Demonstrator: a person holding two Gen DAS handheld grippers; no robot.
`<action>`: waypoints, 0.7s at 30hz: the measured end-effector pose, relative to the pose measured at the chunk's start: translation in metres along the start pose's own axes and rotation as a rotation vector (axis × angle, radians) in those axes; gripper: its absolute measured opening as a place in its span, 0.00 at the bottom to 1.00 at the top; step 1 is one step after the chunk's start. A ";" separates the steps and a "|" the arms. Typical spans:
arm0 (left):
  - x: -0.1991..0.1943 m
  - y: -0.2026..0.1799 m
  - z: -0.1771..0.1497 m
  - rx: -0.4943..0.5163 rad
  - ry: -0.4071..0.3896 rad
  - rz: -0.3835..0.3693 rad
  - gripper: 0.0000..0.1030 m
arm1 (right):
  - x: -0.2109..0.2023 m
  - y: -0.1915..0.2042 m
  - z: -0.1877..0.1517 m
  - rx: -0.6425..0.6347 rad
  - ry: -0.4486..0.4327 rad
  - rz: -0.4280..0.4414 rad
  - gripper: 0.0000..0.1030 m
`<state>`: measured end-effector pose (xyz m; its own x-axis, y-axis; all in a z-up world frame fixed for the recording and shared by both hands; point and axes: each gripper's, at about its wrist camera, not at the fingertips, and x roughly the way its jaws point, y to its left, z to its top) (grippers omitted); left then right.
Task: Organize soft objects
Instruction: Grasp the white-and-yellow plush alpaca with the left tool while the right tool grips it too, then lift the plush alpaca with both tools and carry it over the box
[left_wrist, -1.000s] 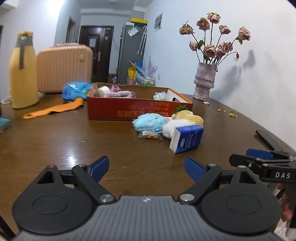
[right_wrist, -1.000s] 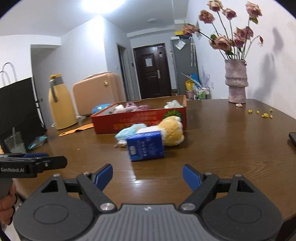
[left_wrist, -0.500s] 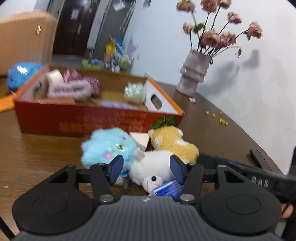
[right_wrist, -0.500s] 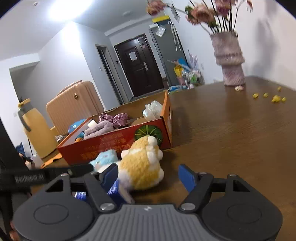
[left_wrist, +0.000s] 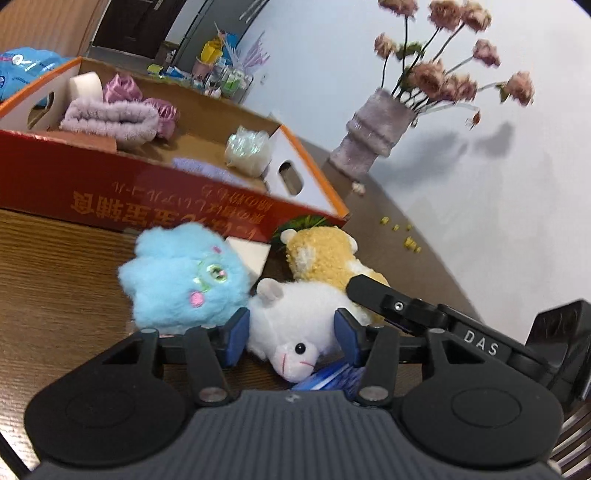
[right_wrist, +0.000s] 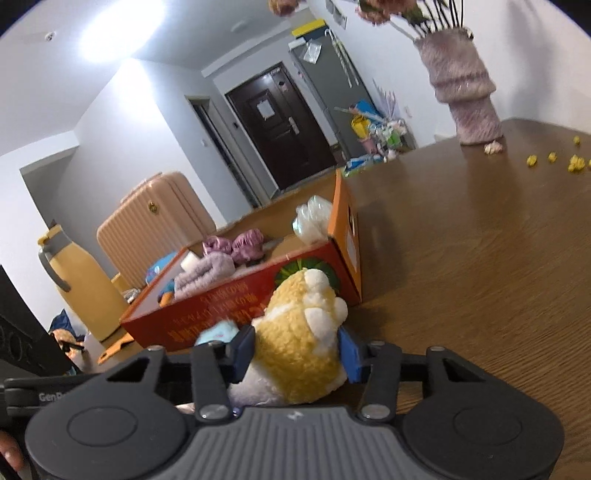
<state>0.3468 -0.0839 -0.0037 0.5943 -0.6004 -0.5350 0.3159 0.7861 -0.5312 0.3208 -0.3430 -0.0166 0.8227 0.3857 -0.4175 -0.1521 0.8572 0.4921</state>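
My left fingers, just closing, press the white plush at lower centre; my right fingers, closing too, squeeze the yellow plush before the red box.

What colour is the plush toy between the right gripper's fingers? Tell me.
Yellow with white patches; the right wrist view shows it best.

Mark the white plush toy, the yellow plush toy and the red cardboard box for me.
white plush toy (left_wrist: 295, 310): left wrist view, on its body between the blue pads.
yellow plush toy (right_wrist: 299, 343): right wrist view, on its yellow back.
red cardboard box (left_wrist: 110, 192): left wrist view, on the printed front wall.
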 end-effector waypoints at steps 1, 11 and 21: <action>-0.009 -0.003 0.001 -0.007 -0.021 -0.011 0.49 | -0.006 0.003 0.002 -0.007 -0.014 0.000 0.46; -0.130 -0.007 -0.027 0.001 -0.212 0.043 0.49 | -0.072 0.088 -0.021 -0.118 -0.067 0.133 0.45; -0.156 0.050 -0.094 -0.135 -0.066 0.151 0.49 | -0.073 0.126 -0.120 -0.144 0.144 0.107 0.45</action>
<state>0.2007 0.0350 -0.0084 0.6761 -0.4631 -0.5732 0.1205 0.8369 -0.5340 0.1756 -0.2222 -0.0153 0.7128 0.5132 -0.4781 -0.3200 0.8445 0.4294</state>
